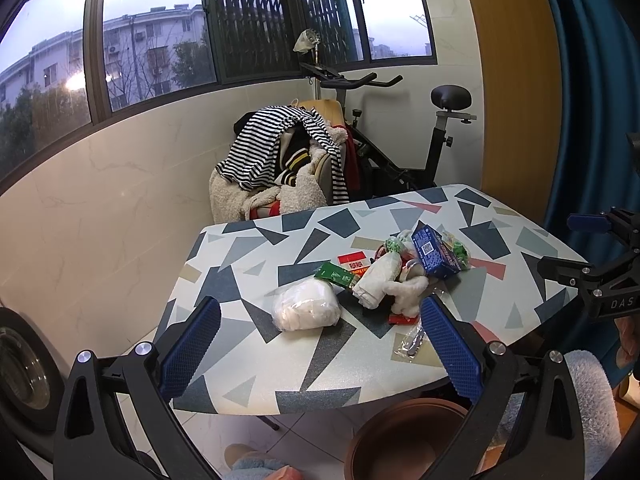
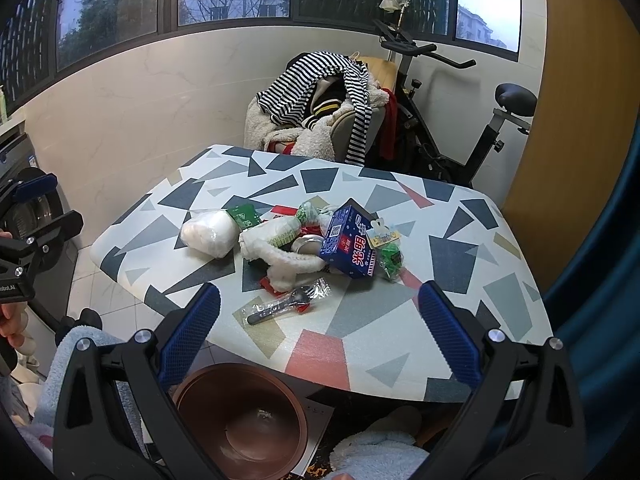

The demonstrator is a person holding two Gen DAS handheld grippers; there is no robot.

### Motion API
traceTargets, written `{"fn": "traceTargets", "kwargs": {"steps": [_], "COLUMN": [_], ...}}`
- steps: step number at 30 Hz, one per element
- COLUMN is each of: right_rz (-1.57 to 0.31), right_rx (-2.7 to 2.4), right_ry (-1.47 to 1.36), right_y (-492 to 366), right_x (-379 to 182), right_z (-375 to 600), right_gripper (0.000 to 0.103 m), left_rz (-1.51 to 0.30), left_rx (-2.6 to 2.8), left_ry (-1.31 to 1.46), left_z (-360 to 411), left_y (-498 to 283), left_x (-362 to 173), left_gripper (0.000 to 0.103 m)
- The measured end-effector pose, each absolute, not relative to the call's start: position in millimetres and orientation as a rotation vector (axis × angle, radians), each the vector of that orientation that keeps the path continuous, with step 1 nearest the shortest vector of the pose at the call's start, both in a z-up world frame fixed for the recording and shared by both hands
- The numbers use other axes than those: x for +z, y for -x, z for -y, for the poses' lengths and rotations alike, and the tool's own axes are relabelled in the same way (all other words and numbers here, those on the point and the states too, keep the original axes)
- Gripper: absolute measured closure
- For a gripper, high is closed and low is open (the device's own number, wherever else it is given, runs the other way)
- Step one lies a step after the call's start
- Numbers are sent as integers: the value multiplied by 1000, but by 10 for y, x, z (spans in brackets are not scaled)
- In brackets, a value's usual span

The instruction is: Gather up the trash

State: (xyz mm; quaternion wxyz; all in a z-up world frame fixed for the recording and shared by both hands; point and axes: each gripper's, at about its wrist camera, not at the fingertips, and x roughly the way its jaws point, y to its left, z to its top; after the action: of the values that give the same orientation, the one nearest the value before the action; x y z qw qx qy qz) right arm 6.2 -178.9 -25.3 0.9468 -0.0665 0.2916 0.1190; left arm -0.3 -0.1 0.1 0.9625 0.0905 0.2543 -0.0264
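- Two grippers, left gripper (image 1: 320, 344) and right gripper (image 2: 320, 332), both spread wide, holding nothing.
- Trash pile (image 2: 304, 236) sits mid-table (image 2: 460, 280); brown bin (image 2: 240, 420) waits below.
- I'd take the wrapped spoon (image 2: 288, 304) first, nearest, pinching its handle.

left gripper (image 1: 320, 344) agape, right gripper (image 2: 320, 336) too (empty)

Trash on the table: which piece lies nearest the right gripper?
The wrapped plastic spoon, alone at the near edge; the rest lies farther back.
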Motion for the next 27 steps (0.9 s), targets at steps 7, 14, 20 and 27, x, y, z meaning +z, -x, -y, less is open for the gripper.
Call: {"fn": "traceTargets", "kwargs": {"steps": [7,14,20,27], "right_rz": [-593,-592,-592,-592], "right_rx": [242,242,241,241], "right_ry": [136,136,136,138], "right_y": [-52,-44,-50,-51], "right_x": [-247,-245,-253,-258], "right_z": [1784,1777,1787,1789], "right_gripper": [6,6,6,6], "left_rz": [-515,-514,-513,-512], "left_rx": [-53,-54,-54,-54], "left_ry": [-183,-184,-185,-185], "left_z": [2,4,5,5], "left_y": [3,4,0,5], "left_x": [2,0,-5,0], "left_gripper": [5,5,5,5]}}
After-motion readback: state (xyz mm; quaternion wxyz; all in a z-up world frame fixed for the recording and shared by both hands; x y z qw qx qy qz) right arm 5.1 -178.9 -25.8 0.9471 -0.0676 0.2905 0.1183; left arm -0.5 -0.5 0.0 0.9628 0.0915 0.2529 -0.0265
